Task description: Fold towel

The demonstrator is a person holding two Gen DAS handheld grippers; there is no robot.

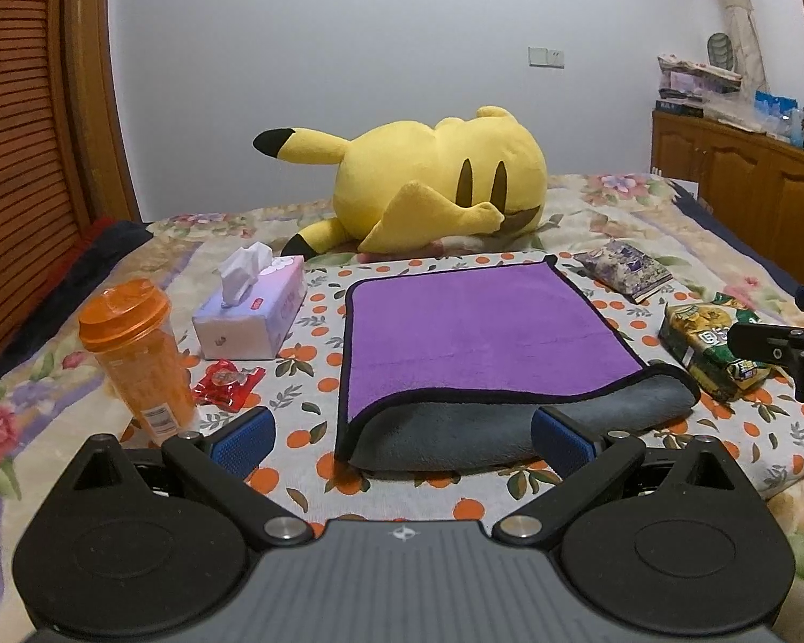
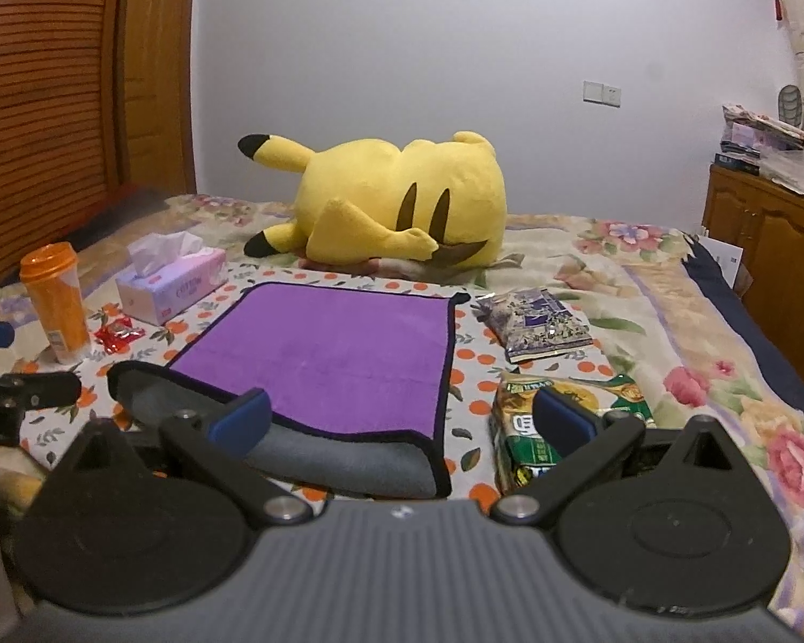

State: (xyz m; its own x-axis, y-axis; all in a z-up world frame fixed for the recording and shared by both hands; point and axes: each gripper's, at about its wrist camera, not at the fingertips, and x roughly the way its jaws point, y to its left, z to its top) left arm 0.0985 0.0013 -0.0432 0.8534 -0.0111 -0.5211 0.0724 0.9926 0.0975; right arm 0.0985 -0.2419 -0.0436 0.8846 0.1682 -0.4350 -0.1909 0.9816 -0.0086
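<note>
A purple towel (image 1: pixel 477 332) with a grey underside and black trim lies on the orange-print cloth, folded over so the grey fold bulges at its near edge. It also shows in the right wrist view (image 2: pixel 337 353). My left gripper (image 1: pixel 402 439) is open and empty, its blue pads just in front of the near fold. My right gripper (image 2: pixel 402 420) is open and empty, over the towel's near right corner. The right gripper's tip shows at the right edge of the left wrist view (image 1: pixel 782 348).
An orange bottle (image 1: pixel 134 353), a tissue box (image 1: pixel 252 311) and a red wrapper (image 1: pixel 225 380) lie left of the towel. A green snack bag (image 2: pixel 557 423) and a purple packet (image 2: pixel 536 324) lie right of it. A yellow plush (image 1: pixel 423 182) lies behind. A wooden cabinet (image 1: pixel 745 177) stands at the right.
</note>
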